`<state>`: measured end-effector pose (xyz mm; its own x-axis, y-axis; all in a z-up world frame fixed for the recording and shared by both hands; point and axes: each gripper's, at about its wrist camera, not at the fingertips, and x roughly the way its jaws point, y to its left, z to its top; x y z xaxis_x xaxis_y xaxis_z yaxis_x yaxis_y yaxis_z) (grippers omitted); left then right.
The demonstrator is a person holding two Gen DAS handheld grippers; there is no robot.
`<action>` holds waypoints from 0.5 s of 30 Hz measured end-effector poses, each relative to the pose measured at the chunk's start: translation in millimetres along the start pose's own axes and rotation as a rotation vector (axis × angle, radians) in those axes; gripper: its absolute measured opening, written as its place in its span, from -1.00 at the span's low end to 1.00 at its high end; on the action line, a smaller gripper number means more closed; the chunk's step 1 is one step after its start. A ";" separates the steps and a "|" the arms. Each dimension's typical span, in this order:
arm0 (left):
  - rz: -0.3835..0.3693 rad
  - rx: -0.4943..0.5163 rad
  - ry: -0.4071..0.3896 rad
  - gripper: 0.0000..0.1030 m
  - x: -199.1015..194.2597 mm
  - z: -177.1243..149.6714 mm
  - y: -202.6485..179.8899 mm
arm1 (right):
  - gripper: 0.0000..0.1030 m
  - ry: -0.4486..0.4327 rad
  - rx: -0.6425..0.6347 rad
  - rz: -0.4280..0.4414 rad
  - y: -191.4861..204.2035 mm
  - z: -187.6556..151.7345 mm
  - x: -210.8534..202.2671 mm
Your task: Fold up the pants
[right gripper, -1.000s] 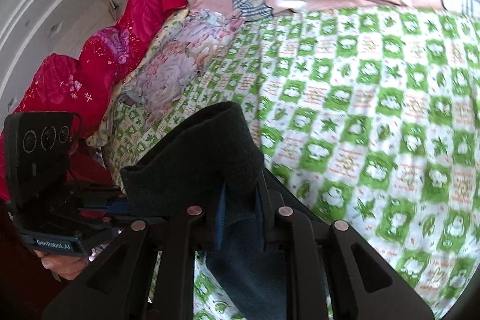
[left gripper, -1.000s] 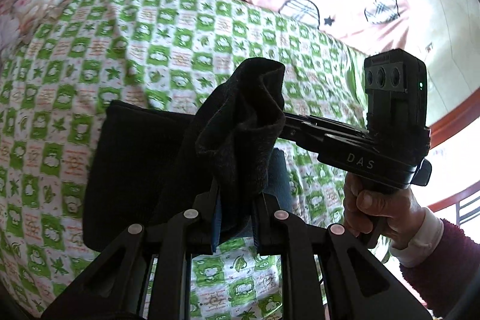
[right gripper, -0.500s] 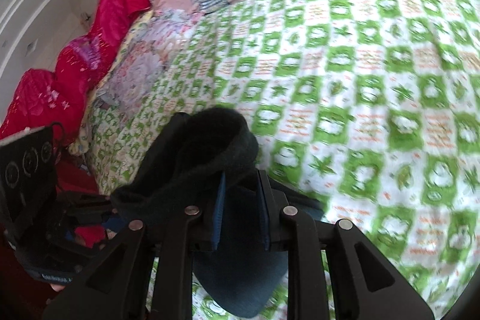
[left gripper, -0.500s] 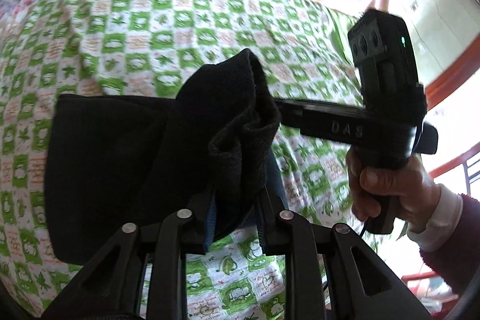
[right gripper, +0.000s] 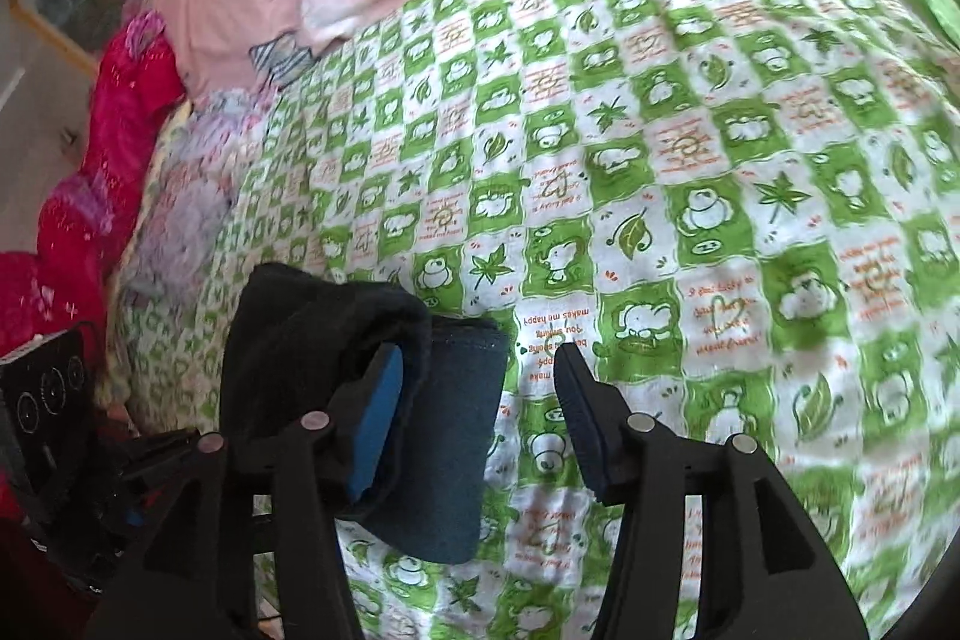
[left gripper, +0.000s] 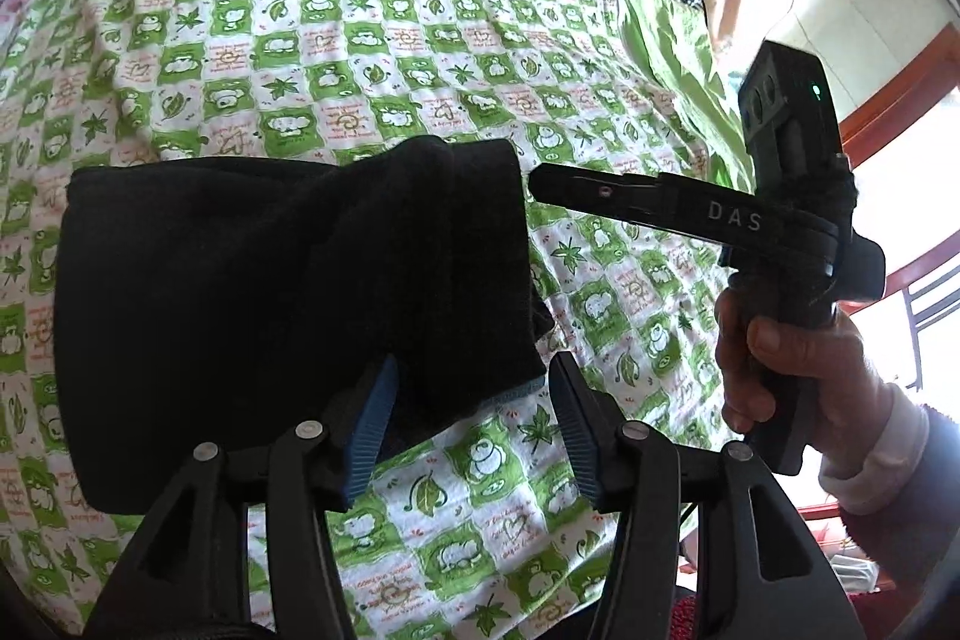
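Folded black pants (left gripper: 288,304) lie on the green checked sheet (left gripper: 420,58), with the left gripper (left gripper: 468,424) and right gripper (right gripper: 474,418) both just opened, jaws apart, fabric loose between them.

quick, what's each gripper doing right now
left gripper: open, fingers just spread, folded black fleece pants released on the bed.
right gripper: open, just spread, holding nothing.
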<state>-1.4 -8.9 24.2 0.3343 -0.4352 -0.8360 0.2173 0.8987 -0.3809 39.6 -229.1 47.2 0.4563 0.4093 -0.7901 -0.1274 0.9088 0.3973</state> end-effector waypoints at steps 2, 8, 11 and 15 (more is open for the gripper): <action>0.000 -0.006 -0.011 0.06 -8.5 -0.3 4.3 | 0.09 -0.022 0.000 -0.018 8.8 0.1 -3.4; 0.021 -0.048 -0.046 0.17 -37.6 -2.0 26.5 | 0.24 -0.075 -0.053 -0.084 46.2 2.0 -11.3; 0.043 -0.087 -0.056 0.19 -49.4 -3.8 44.4 | 0.31 -0.094 -0.084 -0.109 65.6 3.9 -11.3; 0.063 -0.138 -0.070 0.19 -60.4 -4.1 67.6 | 0.37 -0.108 -0.108 -0.138 85.6 4.8 -8.2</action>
<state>-10.7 78.4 47.3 0.4077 -0.3760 -0.8321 0.0679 0.9212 -0.3830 29.2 -155.1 89.9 0.5671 0.2747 -0.7765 -0.1486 0.9614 0.2317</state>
